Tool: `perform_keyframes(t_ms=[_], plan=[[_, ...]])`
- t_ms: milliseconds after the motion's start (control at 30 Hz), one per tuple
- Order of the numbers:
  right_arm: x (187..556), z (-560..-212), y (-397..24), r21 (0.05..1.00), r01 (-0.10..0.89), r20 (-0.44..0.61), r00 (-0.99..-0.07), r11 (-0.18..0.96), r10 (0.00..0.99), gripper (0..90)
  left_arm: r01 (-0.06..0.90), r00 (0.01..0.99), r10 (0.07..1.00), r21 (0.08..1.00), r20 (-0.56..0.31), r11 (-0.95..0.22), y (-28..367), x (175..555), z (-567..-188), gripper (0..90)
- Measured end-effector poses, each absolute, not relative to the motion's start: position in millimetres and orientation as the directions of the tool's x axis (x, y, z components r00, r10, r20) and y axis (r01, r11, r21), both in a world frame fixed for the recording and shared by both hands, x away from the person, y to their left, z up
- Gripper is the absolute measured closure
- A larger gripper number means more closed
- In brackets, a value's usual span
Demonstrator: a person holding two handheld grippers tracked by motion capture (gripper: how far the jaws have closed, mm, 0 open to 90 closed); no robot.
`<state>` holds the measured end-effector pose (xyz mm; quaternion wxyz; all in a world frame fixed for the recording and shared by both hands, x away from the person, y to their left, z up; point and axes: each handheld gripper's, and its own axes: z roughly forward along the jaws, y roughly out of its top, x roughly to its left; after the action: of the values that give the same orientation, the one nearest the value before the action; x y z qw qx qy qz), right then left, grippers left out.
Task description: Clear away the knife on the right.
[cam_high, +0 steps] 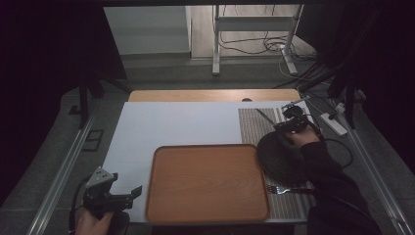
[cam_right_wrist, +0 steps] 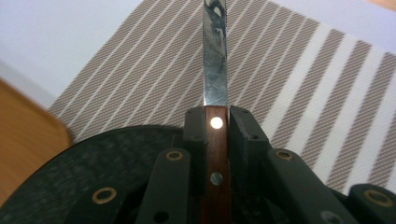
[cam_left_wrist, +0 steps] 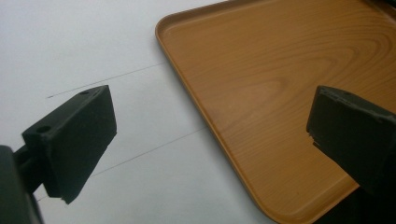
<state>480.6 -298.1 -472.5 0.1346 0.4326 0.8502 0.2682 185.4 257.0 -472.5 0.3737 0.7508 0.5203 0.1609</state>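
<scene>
Over at the left, the left gripper point(cam_high: 128, 195) hung idle with its jaws wide apart and nothing between them, beside the wooden tray point(cam_high: 161, 205). On the right, the right gripper point(cam_high: 284, 126) was clamped on a knife point(cam_right_wrist: 215, 70) by its brown riveted handle, the steel blade jutting out over the striped placemat point(cam_high: 252, 125) above the dark round plate point(cam_high: 279, 159). To my eye the handle could have pivoted in that narrow pinch, and the blade might have dropped onto the plate.

My right gripper point(cam_high: 292, 119) sits at right of frame, jaws clamped on the knife point(cam_right_wrist: 215, 84) — my left gripper point(cam_high: 128, 194), lower left, stands wide apart.
</scene>
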Motion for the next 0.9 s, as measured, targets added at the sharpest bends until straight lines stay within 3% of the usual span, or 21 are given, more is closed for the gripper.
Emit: perform_keyframes(t_ms=[900], plan=[[396.8,-467.2,-251.1,0.587,0.592,0.033,-0.699,0.553,0.714,77.5,0.661,0.411,0.9,0.728,-0.144,-0.185,256.4,185.7,-472.4,2.8]])
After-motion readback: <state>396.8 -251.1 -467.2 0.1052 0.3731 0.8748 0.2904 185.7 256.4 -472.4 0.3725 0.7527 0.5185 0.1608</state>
